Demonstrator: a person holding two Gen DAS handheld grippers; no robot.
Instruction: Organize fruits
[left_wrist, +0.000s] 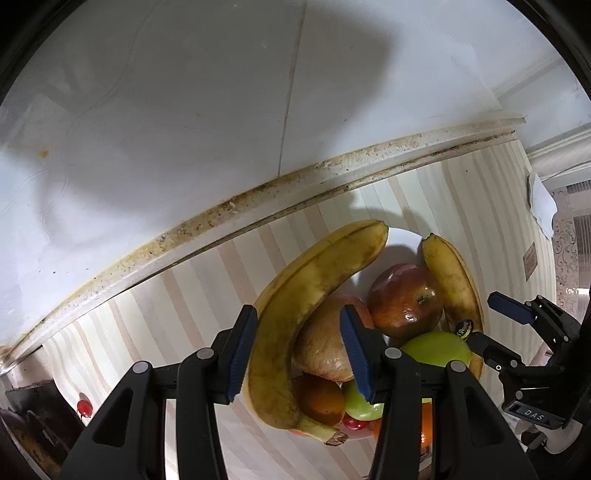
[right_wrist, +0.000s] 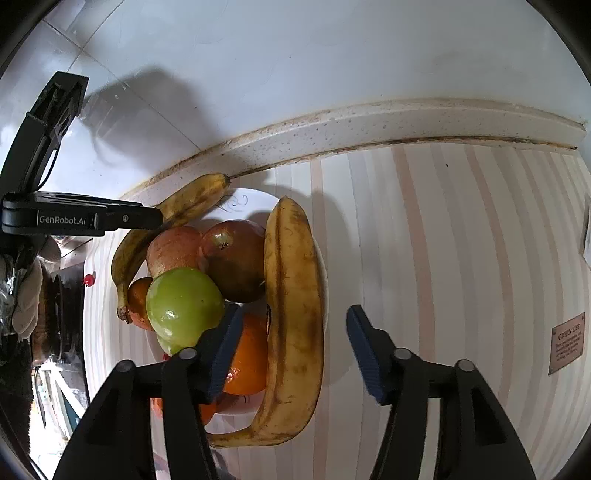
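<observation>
A white plate (right_wrist: 251, 201) on the striped tablecloth holds a pile of fruit: two spotted bananas, red apples, a green apple (right_wrist: 184, 304) and oranges (right_wrist: 248, 354). My left gripper (left_wrist: 299, 354) is open, its jaws astride one banana (left_wrist: 314, 291) at the plate's left edge, with a brownish apple (left_wrist: 323, 349) between them too. My right gripper (right_wrist: 295, 350) is open, its jaws astride the other banana (right_wrist: 293, 314), which also shows in the left wrist view (left_wrist: 454, 277). The right gripper shows in the left wrist view (left_wrist: 491, 328).
A small red cherry-like fruit (left_wrist: 84, 407) lies on the cloth left of the plate. The speckled counter edge (left_wrist: 258, 195) and white tiled wall rise behind. A brown label (right_wrist: 567, 347) sits at the far right. Dark clutter (right_wrist: 55, 306) lies left.
</observation>
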